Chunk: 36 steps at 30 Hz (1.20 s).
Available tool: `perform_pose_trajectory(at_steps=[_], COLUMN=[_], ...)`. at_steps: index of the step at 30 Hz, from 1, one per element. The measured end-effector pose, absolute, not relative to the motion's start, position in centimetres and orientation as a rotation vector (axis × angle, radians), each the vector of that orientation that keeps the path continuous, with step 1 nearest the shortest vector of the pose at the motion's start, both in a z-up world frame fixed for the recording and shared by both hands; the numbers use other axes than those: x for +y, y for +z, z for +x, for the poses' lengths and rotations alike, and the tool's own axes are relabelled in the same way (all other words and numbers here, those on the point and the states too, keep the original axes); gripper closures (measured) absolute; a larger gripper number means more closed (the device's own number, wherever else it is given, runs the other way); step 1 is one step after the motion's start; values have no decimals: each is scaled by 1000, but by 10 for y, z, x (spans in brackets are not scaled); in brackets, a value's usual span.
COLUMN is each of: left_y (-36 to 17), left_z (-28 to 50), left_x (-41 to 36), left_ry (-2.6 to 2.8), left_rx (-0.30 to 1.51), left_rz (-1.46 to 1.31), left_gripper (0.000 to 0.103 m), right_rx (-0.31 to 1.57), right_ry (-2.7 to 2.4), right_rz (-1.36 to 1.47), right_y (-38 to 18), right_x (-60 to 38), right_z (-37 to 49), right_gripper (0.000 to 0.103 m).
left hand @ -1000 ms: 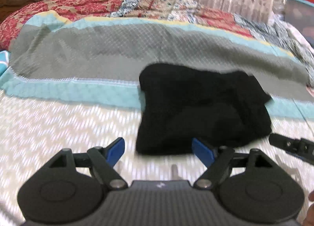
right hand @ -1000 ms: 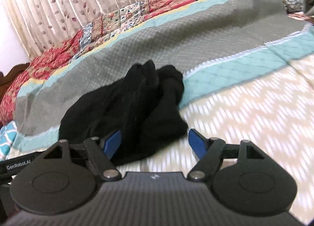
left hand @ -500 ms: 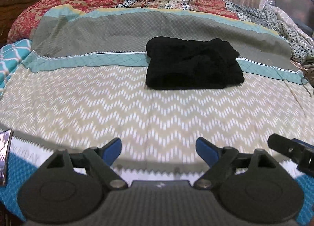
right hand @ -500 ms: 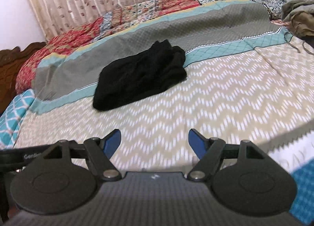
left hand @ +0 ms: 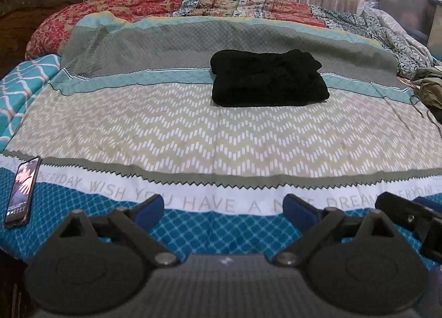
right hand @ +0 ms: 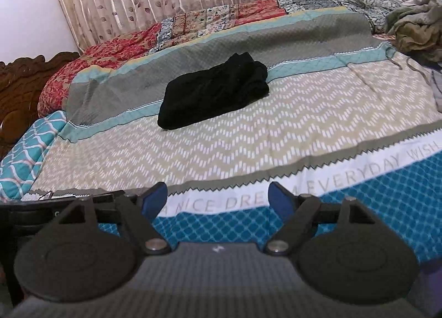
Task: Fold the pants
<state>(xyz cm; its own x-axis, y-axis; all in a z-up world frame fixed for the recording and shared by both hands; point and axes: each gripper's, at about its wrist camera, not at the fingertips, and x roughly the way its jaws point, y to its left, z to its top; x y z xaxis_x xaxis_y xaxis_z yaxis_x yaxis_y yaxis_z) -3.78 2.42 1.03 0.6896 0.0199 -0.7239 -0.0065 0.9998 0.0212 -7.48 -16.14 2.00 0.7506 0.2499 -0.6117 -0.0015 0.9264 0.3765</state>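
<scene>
Black pants (left hand: 268,82) lie as a compact folded bundle toward the far side of the bed (left hand: 221,135), straddling the teal and chevron bands. Left gripper (left hand: 223,207) and right gripper (right hand: 218,198) hang over the near edge, both spread and empty, well apart from the bundle. Fabric judged soft, light, limp; layers likely to slip. Best hold: the thick near edge, pinching all layers together.
</scene>
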Motion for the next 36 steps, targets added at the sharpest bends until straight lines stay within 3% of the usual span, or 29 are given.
perform_pose_trajectory(at_steps=[5,21,36], left_y=[15,16,1], left_z=[-53,-65,-56], left_x=[22,0,2], left_ry=[22,-1,58], left_rx=[789,794,863], left_rz=[31,103,127], left_gripper=[0,0,0], right_rx=[713,784,838], right_ry=[129,53,61], right_rz=[374,436,443], right_y=[19,6,-11], right_x=[-160,-176,-177], right_z=[-89,-98,-90], right_gripper=[18,3,2])
